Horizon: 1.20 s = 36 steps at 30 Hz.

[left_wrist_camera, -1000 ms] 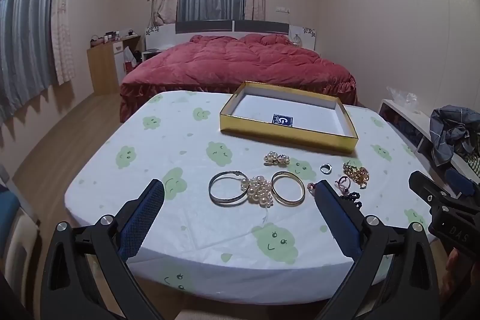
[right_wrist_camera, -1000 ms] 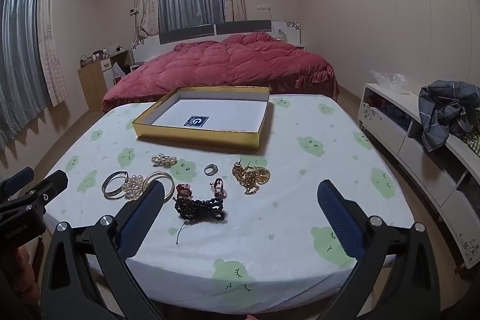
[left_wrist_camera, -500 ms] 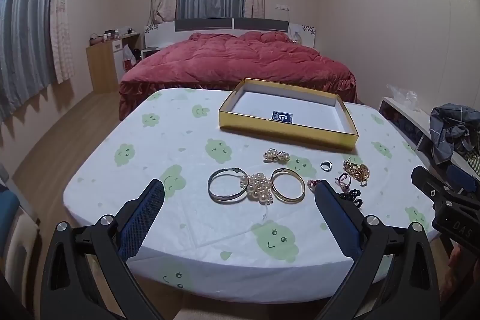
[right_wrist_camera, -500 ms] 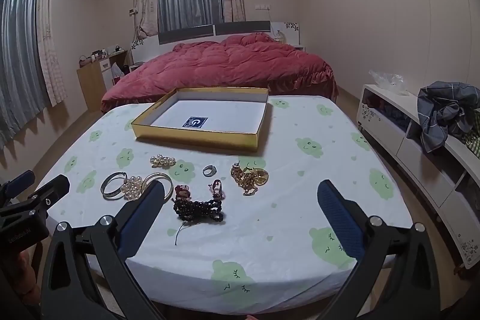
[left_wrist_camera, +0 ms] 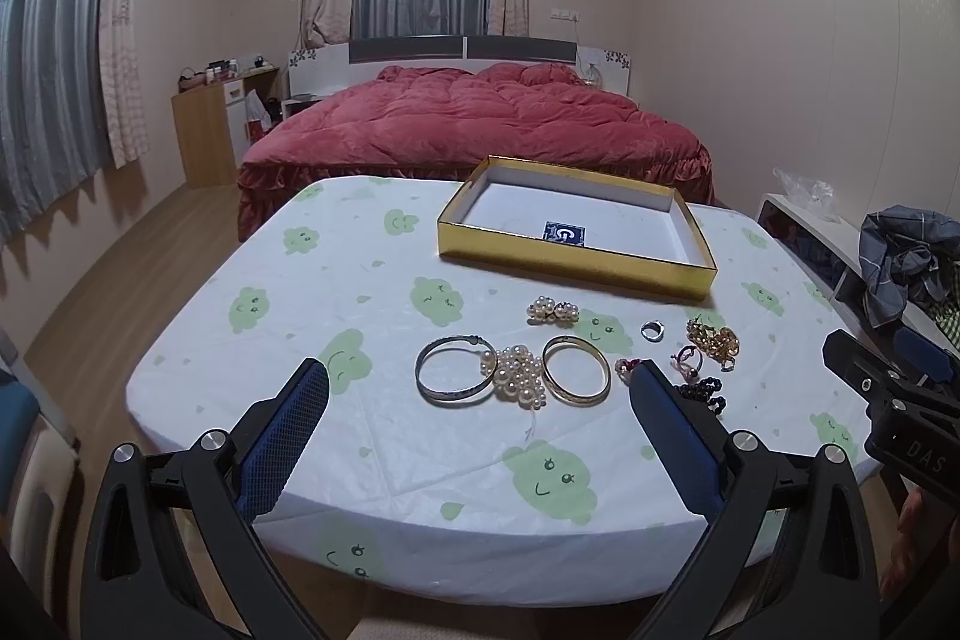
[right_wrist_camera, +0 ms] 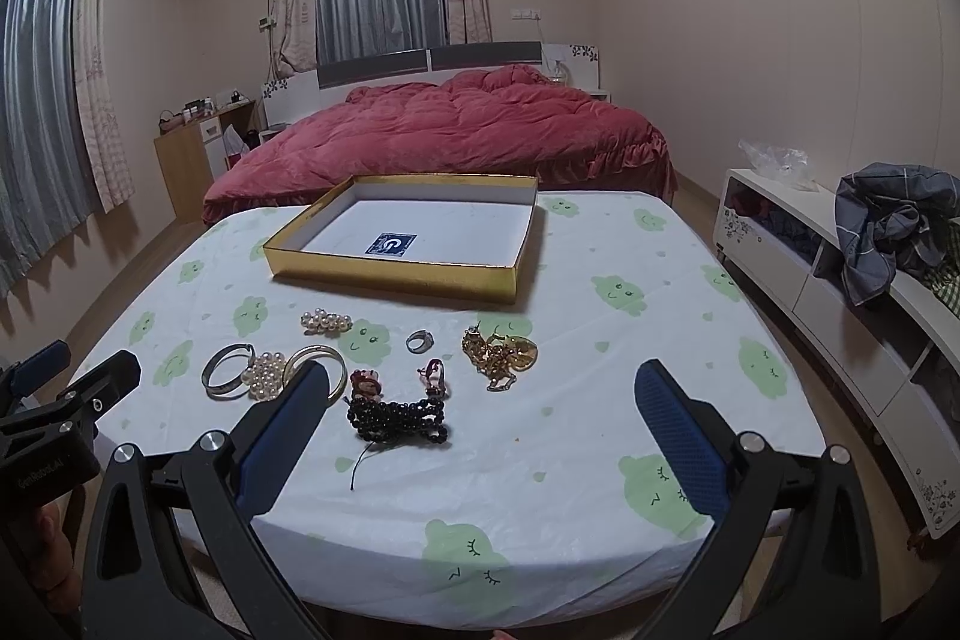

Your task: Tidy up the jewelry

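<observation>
Jewelry lies in a loose row on the white table: a silver bangle [left_wrist_camera: 454,370], a pearl cluster [left_wrist_camera: 519,375], a gold bangle [left_wrist_camera: 576,370], a pearl clip [left_wrist_camera: 552,310], a silver ring [left_wrist_camera: 653,330], a gold chain pile [right_wrist_camera: 499,351] and a black bead bracelet [right_wrist_camera: 399,418]. An open gold box [left_wrist_camera: 576,259] with a white inside stands behind them. My left gripper [left_wrist_camera: 477,382] is open and empty, held near the bangles. My right gripper [right_wrist_camera: 480,382] is open and empty, held near the black beads.
The table [right_wrist_camera: 600,400] wears a white cloth with green faces. A red bed [right_wrist_camera: 456,130] stands behind it. A white low cabinet [right_wrist_camera: 840,280] with a heap of clothes runs along the right. A wooden dresser [left_wrist_camera: 210,124] stands at the back left.
Both grippers have drifted back slightly from the table; the view of the jewelry shifted a little. Jaws stayed open. Nothing on the table moved.
</observation>
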{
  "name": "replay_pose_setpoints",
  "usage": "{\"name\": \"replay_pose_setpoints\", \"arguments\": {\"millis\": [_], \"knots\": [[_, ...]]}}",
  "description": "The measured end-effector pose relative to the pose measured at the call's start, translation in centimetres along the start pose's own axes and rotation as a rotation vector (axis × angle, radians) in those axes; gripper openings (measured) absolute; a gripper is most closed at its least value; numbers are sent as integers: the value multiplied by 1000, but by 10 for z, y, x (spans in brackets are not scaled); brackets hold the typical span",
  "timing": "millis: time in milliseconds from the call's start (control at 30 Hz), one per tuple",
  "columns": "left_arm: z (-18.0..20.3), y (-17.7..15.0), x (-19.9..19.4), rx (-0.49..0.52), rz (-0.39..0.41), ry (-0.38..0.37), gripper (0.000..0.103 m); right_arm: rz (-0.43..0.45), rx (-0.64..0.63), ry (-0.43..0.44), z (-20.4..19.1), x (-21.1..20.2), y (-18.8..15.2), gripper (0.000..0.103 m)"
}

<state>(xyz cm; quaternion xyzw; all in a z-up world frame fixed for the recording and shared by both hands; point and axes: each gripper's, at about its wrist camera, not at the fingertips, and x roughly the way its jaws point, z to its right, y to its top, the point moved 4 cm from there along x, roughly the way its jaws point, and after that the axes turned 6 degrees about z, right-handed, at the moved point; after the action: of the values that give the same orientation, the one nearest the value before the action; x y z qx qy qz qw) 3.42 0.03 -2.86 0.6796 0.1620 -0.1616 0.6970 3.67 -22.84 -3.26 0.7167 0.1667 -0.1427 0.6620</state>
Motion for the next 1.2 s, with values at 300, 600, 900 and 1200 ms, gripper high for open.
{"name": "replay_pose_setpoints", "arguments": {"millis": [300,600,900,1200], "knots": [[-1,0,1,-4,-5,-2,98,1,2,-3,1,0,1,0],[-1,0,1,-6,-7,-5,98,-3,5,2,3,-1,3,0],[-1,0,1,-5,-9,-7,98,-9,0,1,1,1,3,0],[-1,0,2,-5,-11,-7,98,-9,1,-1,1,1,3,0]]}}
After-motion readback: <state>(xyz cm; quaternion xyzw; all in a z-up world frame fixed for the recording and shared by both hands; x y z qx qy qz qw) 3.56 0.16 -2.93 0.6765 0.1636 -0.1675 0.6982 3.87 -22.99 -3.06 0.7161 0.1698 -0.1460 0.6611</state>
